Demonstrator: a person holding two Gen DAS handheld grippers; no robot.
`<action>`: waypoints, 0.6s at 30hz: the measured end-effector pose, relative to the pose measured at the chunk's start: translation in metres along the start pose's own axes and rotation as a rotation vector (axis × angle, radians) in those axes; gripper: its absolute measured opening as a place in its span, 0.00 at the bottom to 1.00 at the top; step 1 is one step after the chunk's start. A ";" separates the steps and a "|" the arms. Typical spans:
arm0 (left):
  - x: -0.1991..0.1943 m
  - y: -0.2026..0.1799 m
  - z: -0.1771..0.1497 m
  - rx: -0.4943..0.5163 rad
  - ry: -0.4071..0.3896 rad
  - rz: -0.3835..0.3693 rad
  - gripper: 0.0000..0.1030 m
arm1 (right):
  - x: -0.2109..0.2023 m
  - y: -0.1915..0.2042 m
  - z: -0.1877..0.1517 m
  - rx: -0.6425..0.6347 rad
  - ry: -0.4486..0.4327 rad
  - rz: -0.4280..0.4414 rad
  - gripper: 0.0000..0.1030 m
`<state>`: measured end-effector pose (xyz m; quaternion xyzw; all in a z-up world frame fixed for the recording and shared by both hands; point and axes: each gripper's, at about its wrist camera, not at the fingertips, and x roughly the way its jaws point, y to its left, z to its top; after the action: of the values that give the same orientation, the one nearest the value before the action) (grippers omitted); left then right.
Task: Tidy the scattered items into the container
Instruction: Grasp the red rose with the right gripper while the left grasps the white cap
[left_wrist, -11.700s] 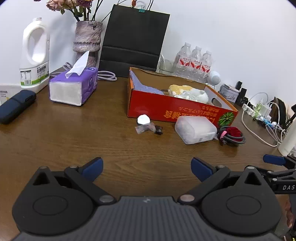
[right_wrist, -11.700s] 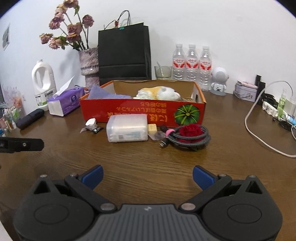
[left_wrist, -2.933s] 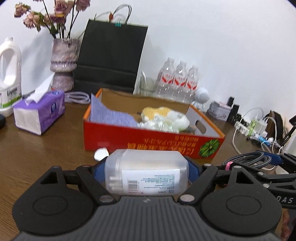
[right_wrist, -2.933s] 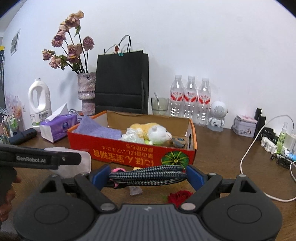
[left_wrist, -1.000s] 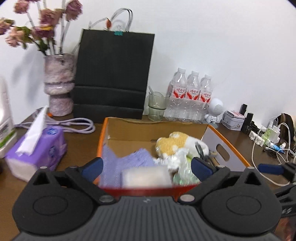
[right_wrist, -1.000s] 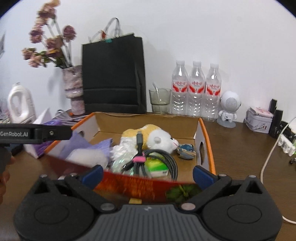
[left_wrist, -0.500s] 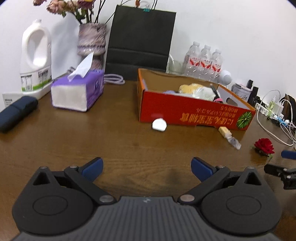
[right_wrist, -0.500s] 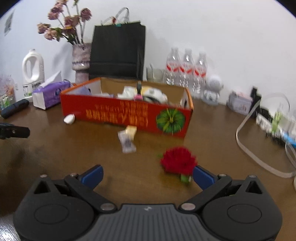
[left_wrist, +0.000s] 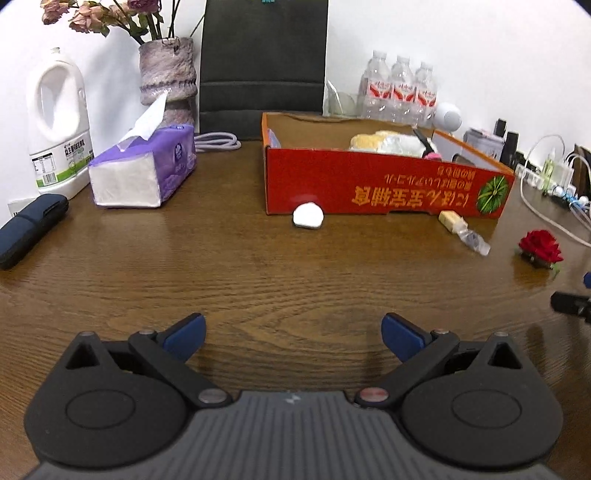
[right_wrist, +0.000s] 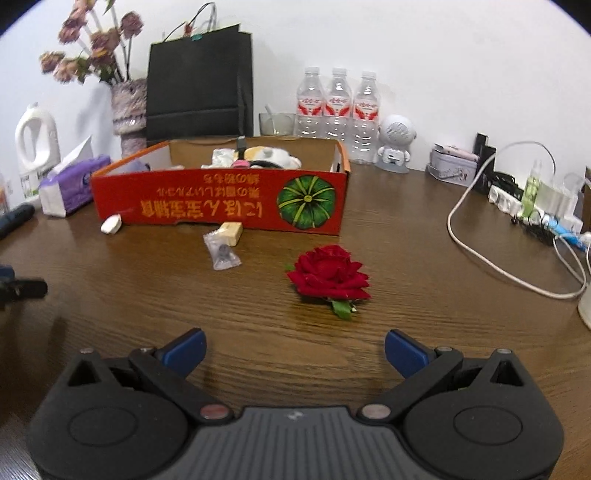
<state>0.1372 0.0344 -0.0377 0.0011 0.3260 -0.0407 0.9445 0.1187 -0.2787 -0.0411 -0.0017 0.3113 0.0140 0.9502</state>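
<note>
The left hand-held gripper (left_wrist: 291, 326) hangs low over the desk (left_wrist: 258, 266) with its blue fingers (left_wrist: 184, 329) spread wide and nothing between them; the right hand-held gripper (right_wrist: 294, 345) is likewise released and empty, its fingers (right_wrist: 404, 350) apart above the wood. Just ahead of the right one lies a red rose (right_wrist: 328, 275), resting on the desk with its green leaf toward the camera. Farther out, a small clear packet (right_wrist: 221, 253) lies touching a pale yellow block (right_wrist: 231, 232), both just in front of the box (right_wrist: 221, 206). A white pebble-like piece (left_wrist: 308, 217) sits against the box's front wall near its left corner. The red cardboard box stands in the middle of the desk and holds a plush toy (right_wrist: 269, 153), crumpled white material and a dark cable with a pink band (right_wrist: 240, 162). Left of the box is a purple tissue pack (left_wrist: 144, 171), then a white jug (left_wrist: 59, 125) and a dark case (left_wrist: 31, 223). Behind stand a vase (left_wrist: 168, 77), a black bag (right_wrist: 201, 77), three water bottles (right_wrist: 338, 110) and a small white robot figure (right_wrist: 395, 144); a power strip with cables (right_wrist: 532, 206) lies to the right.
</note>
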 end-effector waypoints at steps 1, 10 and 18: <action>0.002 -0.001 0.000 0.000 0.014 0.003 1.00 | 0.001 -0.002 0.000 0.013 0.002 0.001 1.00; 0.005 0.001 0.002 -0.052 0.013 0.021 1.00 | 0.005 -0.015 0.000 0.092 0.020 0.001 1.00; 0.031 -0.006 0.026 -0.019 0.037 -0.003 1.00 | 0.022 -0.021 0.016 0.044 0.015 -0.031 1.00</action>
<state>0.1771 0.0250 -0.0368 -0.0075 0.3438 -0.0390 0.9382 0.1466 -0.2984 -0.0415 0.0142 0.3184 -0.0076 0.9478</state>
